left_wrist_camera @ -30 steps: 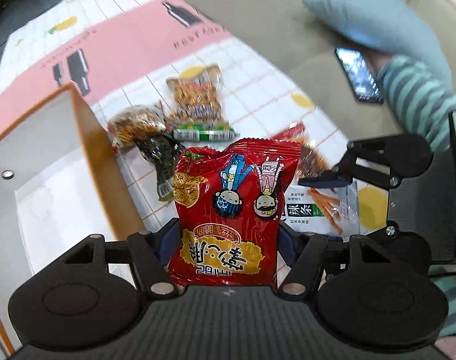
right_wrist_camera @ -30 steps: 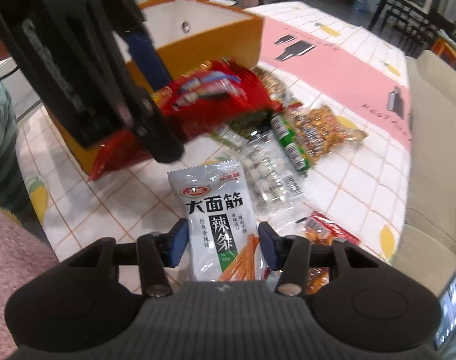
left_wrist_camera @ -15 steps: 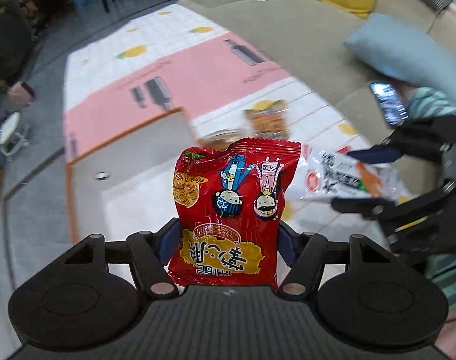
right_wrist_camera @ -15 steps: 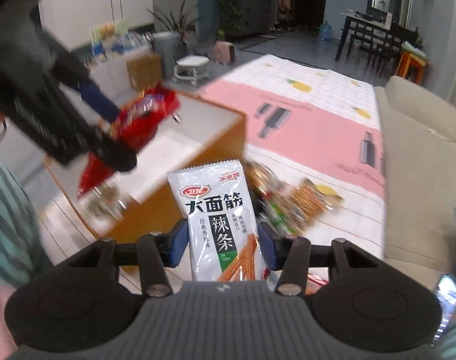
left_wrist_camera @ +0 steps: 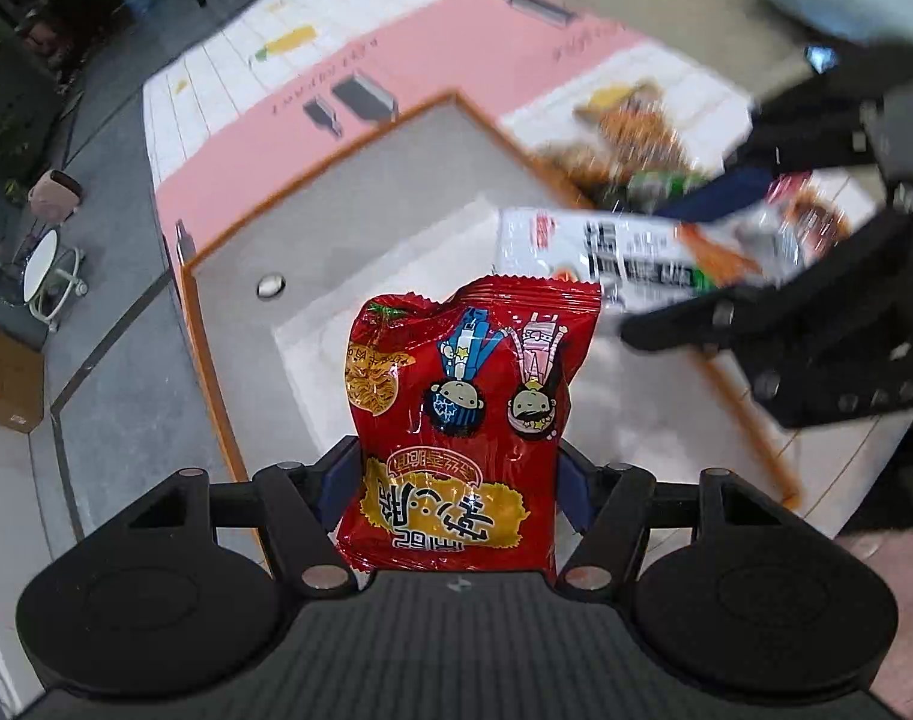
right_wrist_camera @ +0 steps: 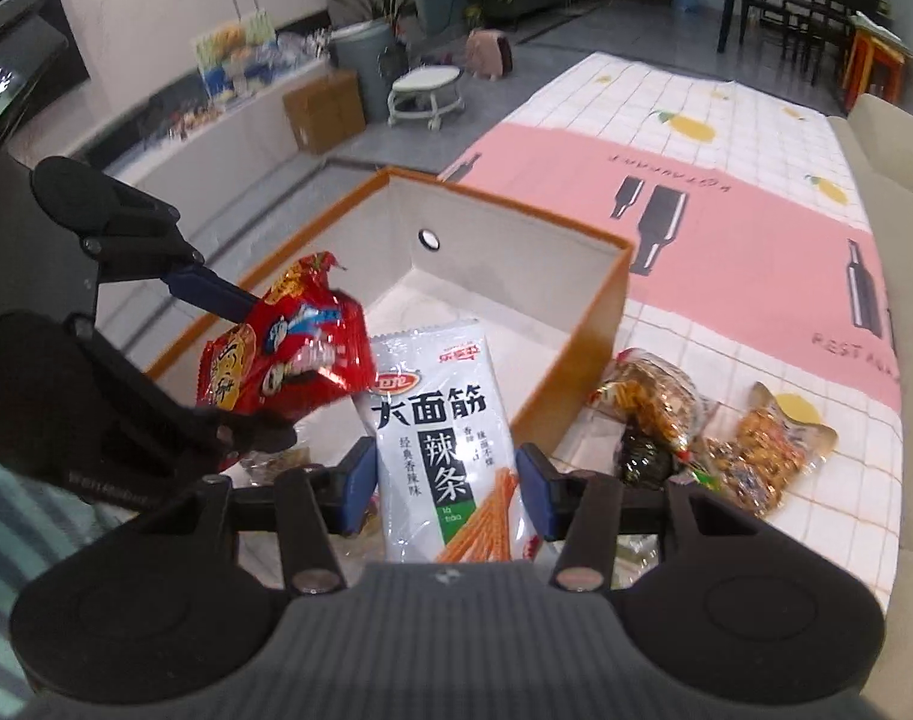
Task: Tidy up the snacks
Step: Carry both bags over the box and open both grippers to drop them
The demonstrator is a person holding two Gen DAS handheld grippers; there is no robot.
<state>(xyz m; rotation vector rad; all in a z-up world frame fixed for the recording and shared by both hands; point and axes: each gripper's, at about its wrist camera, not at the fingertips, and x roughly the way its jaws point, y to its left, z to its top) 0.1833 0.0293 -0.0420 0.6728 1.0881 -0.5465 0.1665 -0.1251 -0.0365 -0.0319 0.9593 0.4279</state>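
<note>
My left gripper (left_wrist_camera: 456, 480) is shut on a red snack bag (left_wrist_camera: 465, 420) with cartoon figures and holds it above the open orange-rimmed box (left_wrist_camera: 336, 150). My right gripper (right_wrist_camera: 447, 480) is shut on a white spicy-strip packet (right_wrist_camera: 444, 438) and holds it over the same box (right_wrist_camera: 600, 312). In the right wrist view the left gripper (right_wrist_camera: 228, 360) and the red bag (right_wrist_camera: 282, 354) hang at the left over the box. In the left wrist view the right gripper (left_wrist_camera: 726, 276) and the white packet (left_wrist_camera: 624, 252) are at the right, blurred.
Several loose snack packs (right_wrist_camera: 696, 420) lie on the checked pink-and-white cloth (right_wrist_camera: 726, 192) right of the box. A beige sofa (right_wrist_camera: 900, 138) runs along the far right. A stool (right_wrist_camera: 426, 90) and a cardboard box (right_wrist_camera: 324, 108) stand on the floor beyond.
Both grippers rose from the table with their packets and swung left over the box. The red bag and white packet now hang above its inside.
</note>
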